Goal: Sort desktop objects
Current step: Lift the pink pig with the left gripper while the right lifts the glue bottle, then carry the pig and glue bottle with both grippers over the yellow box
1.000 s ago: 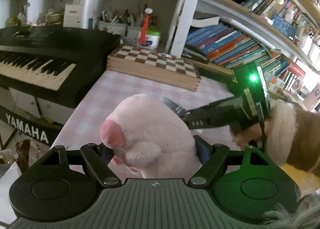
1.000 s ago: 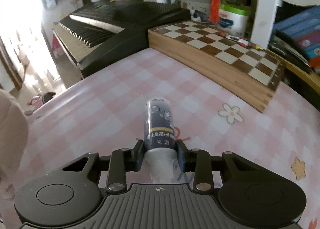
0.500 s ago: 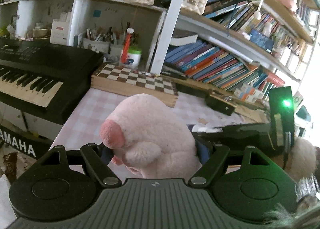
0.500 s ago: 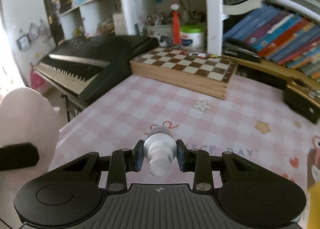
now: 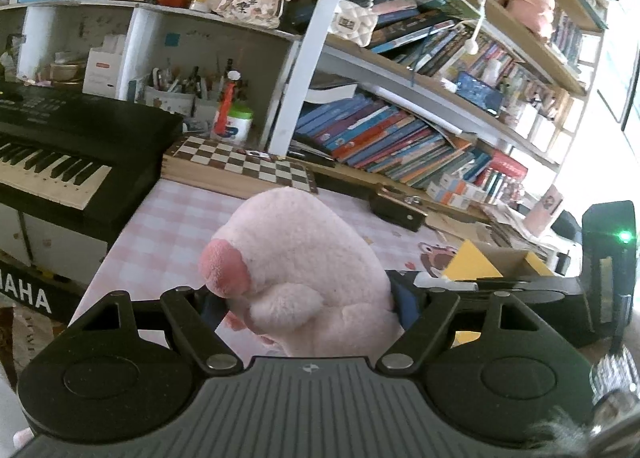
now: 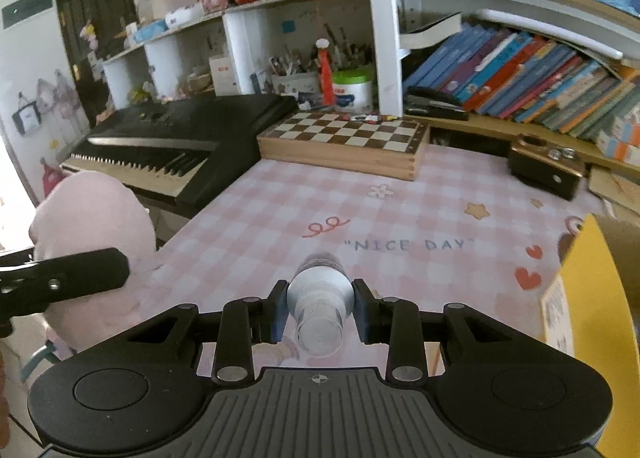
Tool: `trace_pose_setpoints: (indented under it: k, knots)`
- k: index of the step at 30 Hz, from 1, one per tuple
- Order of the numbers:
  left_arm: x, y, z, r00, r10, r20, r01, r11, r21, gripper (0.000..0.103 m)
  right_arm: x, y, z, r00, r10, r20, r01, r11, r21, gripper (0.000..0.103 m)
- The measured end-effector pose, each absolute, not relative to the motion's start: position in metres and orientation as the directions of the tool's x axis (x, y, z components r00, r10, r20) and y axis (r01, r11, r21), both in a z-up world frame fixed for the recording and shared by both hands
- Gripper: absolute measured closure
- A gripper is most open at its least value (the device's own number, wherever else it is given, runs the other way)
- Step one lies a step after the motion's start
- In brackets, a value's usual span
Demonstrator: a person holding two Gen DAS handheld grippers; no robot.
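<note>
Squeezing in, the left gripper (image 5: 308, 302) pinches the soft, light plush pig (image 5: 304, 258) above the checked tablecloth (image 6: 400, 217); the right gripper (image 6: 320, 314) clamps a slick, rigid bottle (image 6: 320, 298) near its neck, beside the yellow box (image 6: 588, 298).

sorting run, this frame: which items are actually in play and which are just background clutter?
In play:
- pink plush toy, clamped in the left gripper
- small bottle, clamped in the right gripper
- yellow box, probably the drop target

Background:
- chessboard
- keyboard
- books
- dark wooden box
- pen holders
</note>
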State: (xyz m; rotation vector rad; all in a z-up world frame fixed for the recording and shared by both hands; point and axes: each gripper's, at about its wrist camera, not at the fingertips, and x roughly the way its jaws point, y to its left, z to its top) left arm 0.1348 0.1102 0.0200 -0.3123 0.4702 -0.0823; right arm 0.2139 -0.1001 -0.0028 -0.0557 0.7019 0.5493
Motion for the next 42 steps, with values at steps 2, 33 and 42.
trace_pose_setpoints:
  k: [2, 33, 42]
  knots:
    - [0.125, 0.110, 0.020, 0.889, -0.163, -0.428, 0.021, 0.948, -0.318, 0.026, 0.199, -0.102, 0.000, 0.636, 0.454, -0.624, -0.484, 0.864, 0.136, 0.070]
    - [0.026, 0.067, 0.010, 0.765, -0.443, -0.467, 0.317, 0.891, -0.324, 0.026, 0.025, -0.147, -0.006, 0.693, 0.271, -0.668, -0.206, 0.962, 0.176, 0.070]
    - [0.030, 0.030, 0.002, 0.683, -0.547, -0.484, 0.425, 0.836, -0.346, 0.026, 0.002, -0.180, -0.010, 0.698, 0.184, -0.692, -0.087, 0.981, 0.172, 0.070]
